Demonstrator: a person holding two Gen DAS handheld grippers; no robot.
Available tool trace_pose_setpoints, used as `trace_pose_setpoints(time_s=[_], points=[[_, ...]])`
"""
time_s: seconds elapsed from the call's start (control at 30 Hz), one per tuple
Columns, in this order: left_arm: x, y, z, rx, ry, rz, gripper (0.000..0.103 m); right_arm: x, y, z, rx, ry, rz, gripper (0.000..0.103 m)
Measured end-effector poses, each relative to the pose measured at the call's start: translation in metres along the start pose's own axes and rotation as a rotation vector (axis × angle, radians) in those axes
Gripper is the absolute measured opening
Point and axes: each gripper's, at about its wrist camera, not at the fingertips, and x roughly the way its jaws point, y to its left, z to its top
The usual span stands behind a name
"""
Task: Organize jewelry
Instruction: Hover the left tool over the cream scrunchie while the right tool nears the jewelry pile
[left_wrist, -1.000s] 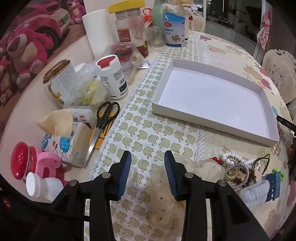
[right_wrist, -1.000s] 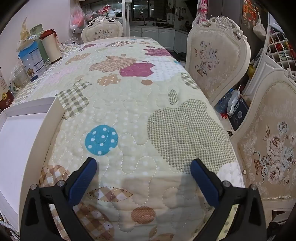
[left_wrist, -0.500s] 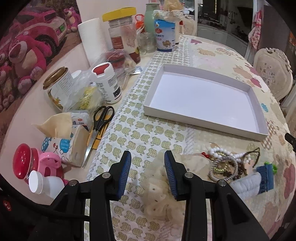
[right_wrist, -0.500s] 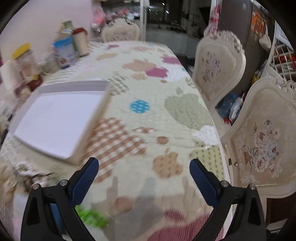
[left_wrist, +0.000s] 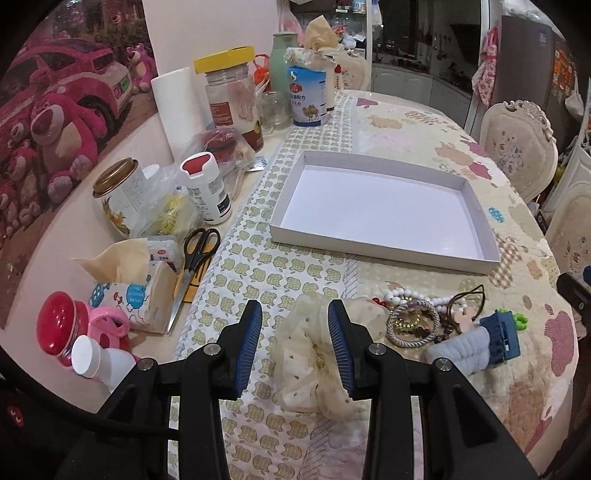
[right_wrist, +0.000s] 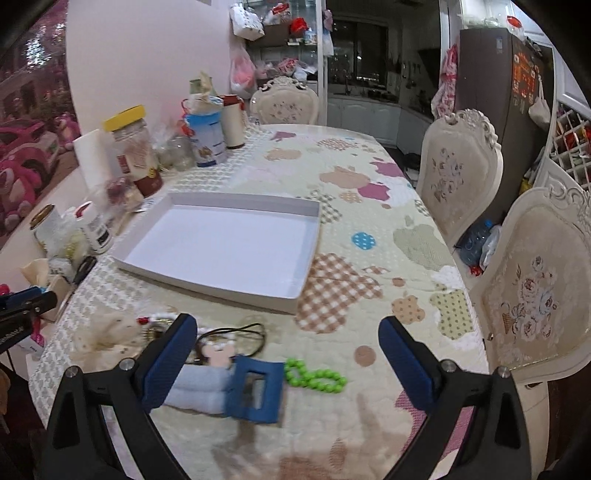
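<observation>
Left claw (left_wrist: 294, 347) apart, empty, above cream scrunchie (left_wrist: 314, 354); right claw (right_wrist: 286, 360) wide apart, empty.

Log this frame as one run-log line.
left gripper: open, over cream scrunchie | right gripper: open, empty | white tray: empty | jewelry pile: on table

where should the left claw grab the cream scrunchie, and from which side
Pinch one arc of the cream scrunchie, coming straight down from above. It lies flat and loose on the tablecloth, so its puffed fabric ring offers a soft ridge to close on. The open left claw already hangs over it, its pads either side of the near arc.
</observation>
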Motion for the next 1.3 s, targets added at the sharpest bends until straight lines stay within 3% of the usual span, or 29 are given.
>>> trace_pose_setpoints(time_s=[0.5,1.3], points=[[-0.016,-0.003,-0.012,0.009,-0.016,-0.026,0.027,-0.018,0.041,-0.012,-0.054,0.012,0.037,0.101],[-0.011,-0.003,-0.018,0.006,0.003,-0.028,0.027,-0.009,0.05,-0.015,-0.049,0.061,0.049,0.101]])
